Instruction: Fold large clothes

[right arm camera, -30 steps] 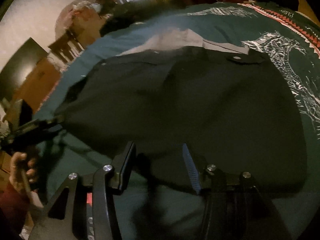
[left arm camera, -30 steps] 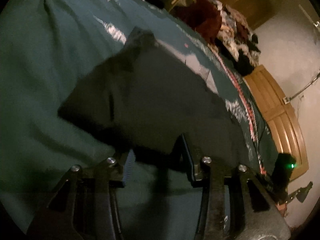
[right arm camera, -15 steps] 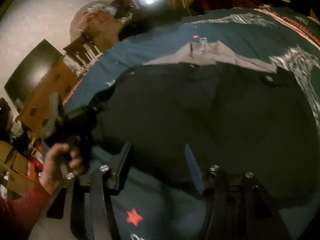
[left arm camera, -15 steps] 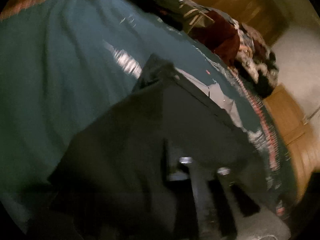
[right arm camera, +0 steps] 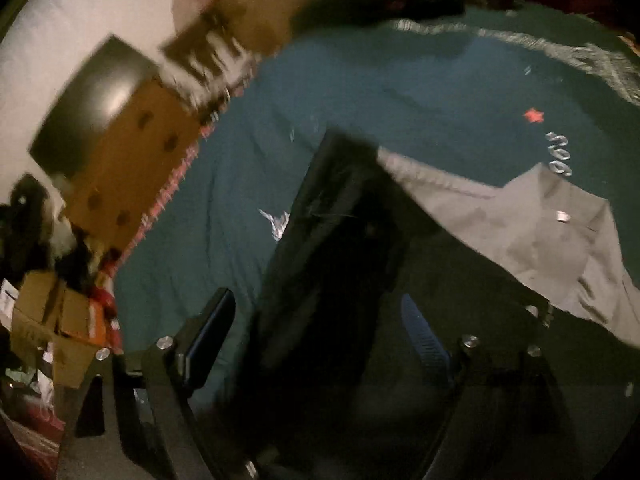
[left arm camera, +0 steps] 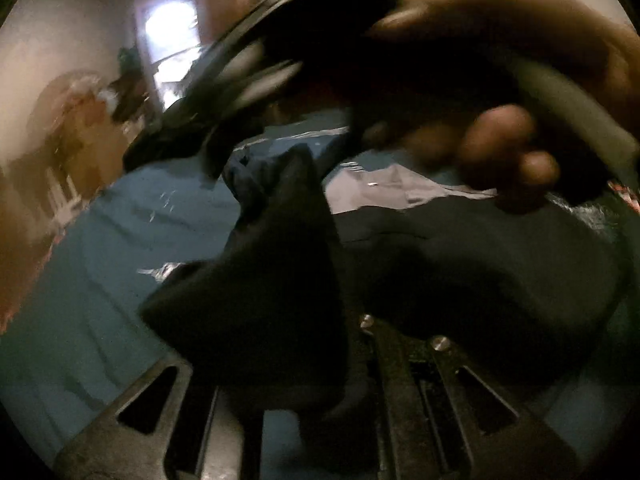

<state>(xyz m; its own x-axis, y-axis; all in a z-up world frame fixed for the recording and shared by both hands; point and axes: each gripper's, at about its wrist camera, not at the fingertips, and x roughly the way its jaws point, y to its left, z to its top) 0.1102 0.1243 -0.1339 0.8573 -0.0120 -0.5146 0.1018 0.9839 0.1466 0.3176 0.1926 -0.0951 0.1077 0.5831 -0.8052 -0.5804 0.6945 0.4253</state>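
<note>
A large black garment with a grey inner lining lies on a teal bedspread. In the left wrist view my left gripper is shut on a lifted fold of the black garment, which drapes over its fingers and hides the tips. The rest of the garment lies flat behind. My right gripper is open, its fingers on either side of a dark folded strip of the garment. The person's hand and the right gripper's body fill the top of the left view, blurred.
The bedspread has white prints and a red star. Beyond the bed's left edge stand cardboard boxes, a dark screen and clutter on the floor. A bright window shows at the back.
My left gripper has closed on the garment's edge and swung it up and across toward the right gripper. My right gripper has moved in over the garment, still open. Both views are motion-blurred.
</note>
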